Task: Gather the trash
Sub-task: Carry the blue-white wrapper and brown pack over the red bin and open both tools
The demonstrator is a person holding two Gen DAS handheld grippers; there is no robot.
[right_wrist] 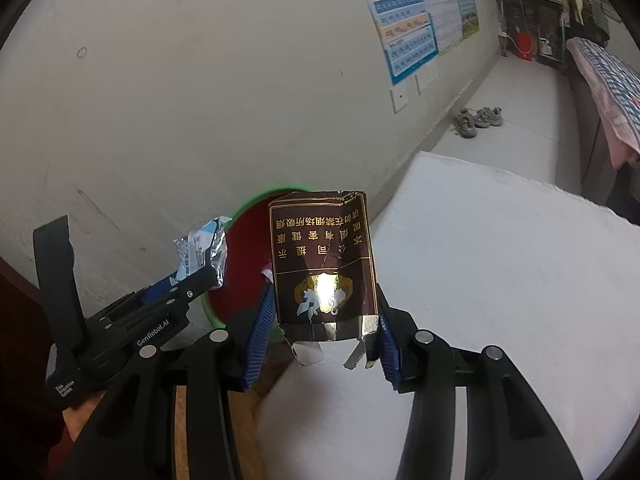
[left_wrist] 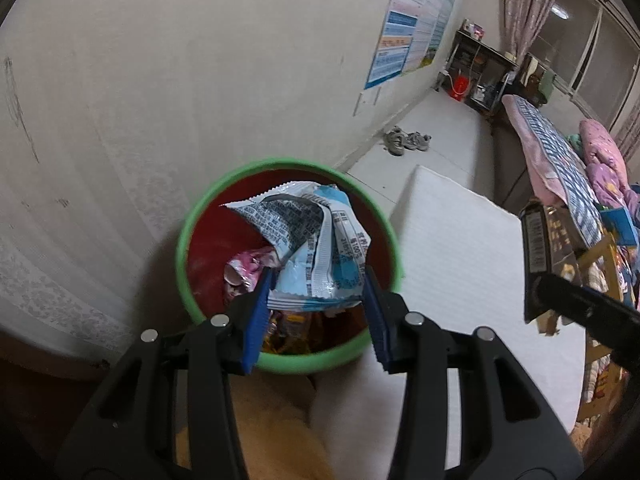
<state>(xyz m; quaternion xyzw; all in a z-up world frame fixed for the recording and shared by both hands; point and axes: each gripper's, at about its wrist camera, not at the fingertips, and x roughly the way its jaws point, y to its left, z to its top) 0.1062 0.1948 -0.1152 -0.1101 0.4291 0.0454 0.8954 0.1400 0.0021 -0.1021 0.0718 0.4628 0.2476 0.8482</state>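
Crumpled blue-and-white foil snack wrapper [left_wrist: 316,248]: pinched in my left gripper [left_wrist: 318,300], above the green-rimmed red plastic bin [left_wrist: 188,240]. Flattened dark brown cigarette carton [right_wrist: 324,264]: clamped in my right gripper [right_wrist: 324,320], near the bin. Beyond: white mat [right_wrist: 500,280], grey shoes [left_wrist: 406,140], wall posters [left_wrist: 416,20].

Dim indoor light, warm-grey cast in both wrist views. Ceiling lamp [left_wrist: 559,12] reflects in the window (only visible light source). Hot glare spot on the dark cigarette pack [right_wrist: 325,264], washing out its emblem. Heavy fisheye bending, black vignette at the corners. Soft, noisy detail; far room slightly blurred; the white mat [right_wrist: 500,280] looks overexposed.
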